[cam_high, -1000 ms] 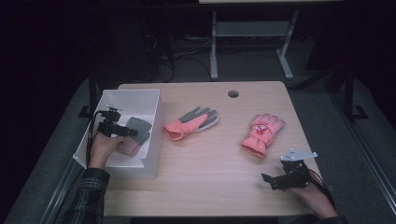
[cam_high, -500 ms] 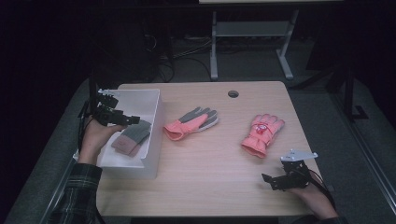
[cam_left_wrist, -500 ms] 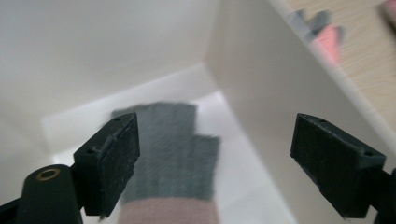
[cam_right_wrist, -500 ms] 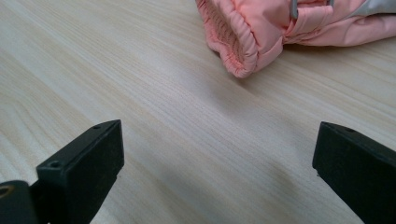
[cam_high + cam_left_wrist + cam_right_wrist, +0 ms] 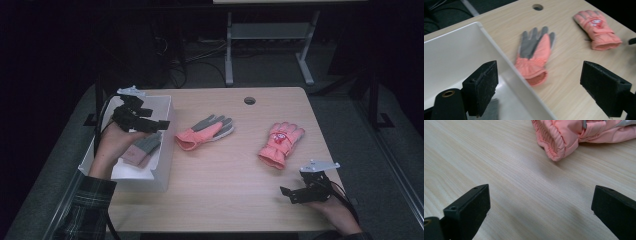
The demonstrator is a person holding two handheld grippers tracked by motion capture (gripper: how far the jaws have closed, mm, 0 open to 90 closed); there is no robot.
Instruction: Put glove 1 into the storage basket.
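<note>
One glove (image 5: 141, 149) now lies in the bin (image 5: 165, 107), let go as the left gripper (image 5: 150, 125) spread its jaws and lifted clear; two gloves (image 5: 205, 131) wait on the table (image 5: 225, 190); right gripper (image 5: 295, 194) idles, jaws apart, empty.

White bin (image 5: 461, 52), 2 pink gloves (image 5: 535, 56)

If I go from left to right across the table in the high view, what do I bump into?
White bin with a grey glove inside → grey-palmed pink glove → pink glove → right claw.
</note>
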